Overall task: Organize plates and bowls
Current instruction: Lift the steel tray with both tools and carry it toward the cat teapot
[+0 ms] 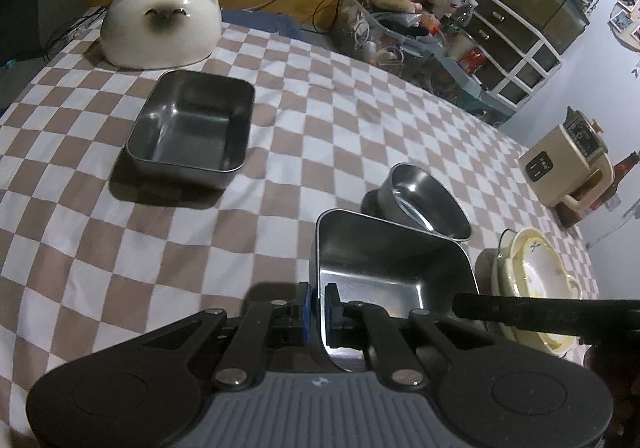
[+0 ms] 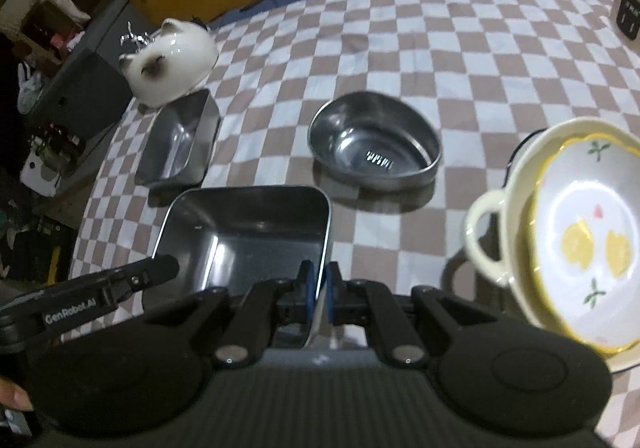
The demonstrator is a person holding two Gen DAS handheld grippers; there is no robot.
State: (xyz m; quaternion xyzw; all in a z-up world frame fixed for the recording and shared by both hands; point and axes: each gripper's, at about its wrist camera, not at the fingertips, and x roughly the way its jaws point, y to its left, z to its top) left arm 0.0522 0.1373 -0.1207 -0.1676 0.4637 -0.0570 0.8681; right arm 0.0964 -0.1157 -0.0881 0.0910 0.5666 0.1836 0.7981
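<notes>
A square steel tray point(image 1: 392, 268) point(image 2: 240, 232) is held between both grippers, low over the checkered cloth point(image 1: 300, 152). My left gripper point(image 1: 319, 290) is shut on its left wall. On the opposite wall my right gripper point(image 2: 319, 276) is shut as well. A second steel tray point(image 1: 192, 128) point(image 2: 180, 140) rests on the cloth farther back. A rounded steel bowl point(image 1: 428, 200) point(image 2: 376, 140) sits just beyond the held tray. To the right, a cream handled bowl point(image 2: 488, 232) point(image 1: 508, 260) carries a flowered plate point(image 2: 588, 244) point(image 1: 540, 280).
A white cat-shaped ceramic piece point(image 1: 160, 24) point(image 2: 172, 60) stands at the far left of the table. Cluttered shelves and drawers point(image 1: 520, 32) line the back right. A cream kettle point(image 1: 568, 164) stands off the table's right edge.
</notes>
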